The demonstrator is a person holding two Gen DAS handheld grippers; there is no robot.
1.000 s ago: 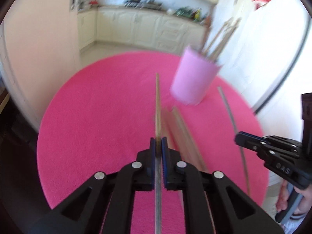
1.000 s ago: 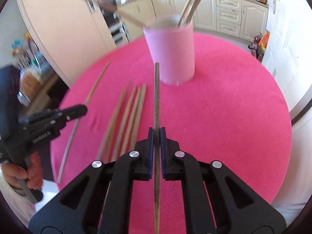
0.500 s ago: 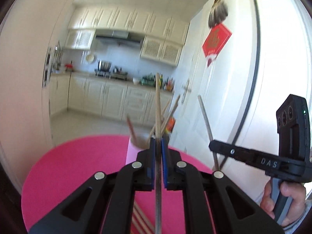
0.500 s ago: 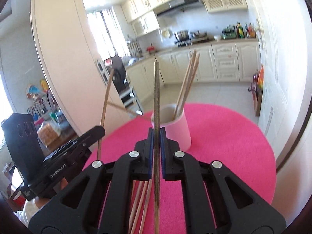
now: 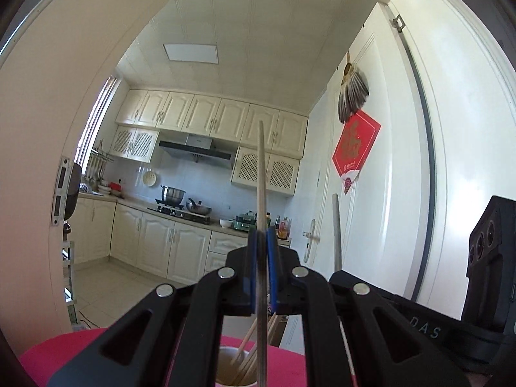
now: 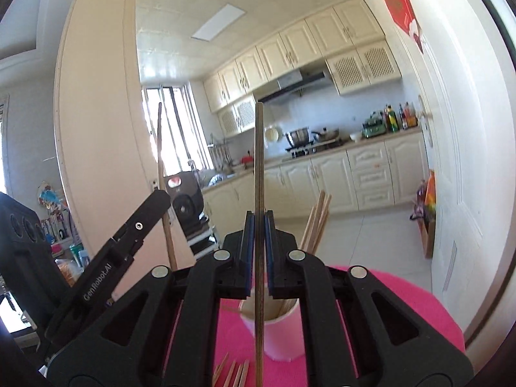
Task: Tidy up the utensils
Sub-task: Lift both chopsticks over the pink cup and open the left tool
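Left tool [image 5: 262, 269] is clamped tight on a single chopstick [image 5: 262, 174], blue pads pinching it partway along so the stick runs straight out ahead and pokes up past the kitchen cabinets. Right tool [image 6: 258, 251] is doing the exact same thing with its own darker chopstick [image 6: 259, 161], jaws squeezed down to just the stick's width.

The bit that matters for the drop: the pink cup [image 6: 283, 332] sits low and dead ahead of both tools, below the jaws, on the pink tabletop [image 6: 403, 309], already holding a bunch of wooden chopsticks [image 6: 317, 222] that lean out to the right. Both held sticks have their long axis lying roughly level and pointing forward, so I reckon they need tipping nose-down before they'll go into the cup's mouth. In the right wrist view the cup looks a touch closer and more centred, so I'd guess that hand goes first, though it's hard to call. A few loose chopsticks [image 6: 232, 372] lie on the tabletop just in front of the cup.

Compared with a second ago, both tools have swung up: the views showed mostly tabletop then, now it's mostly ceiling and cabinets, with the cup down at the bottom edge. Grips haven't changed.
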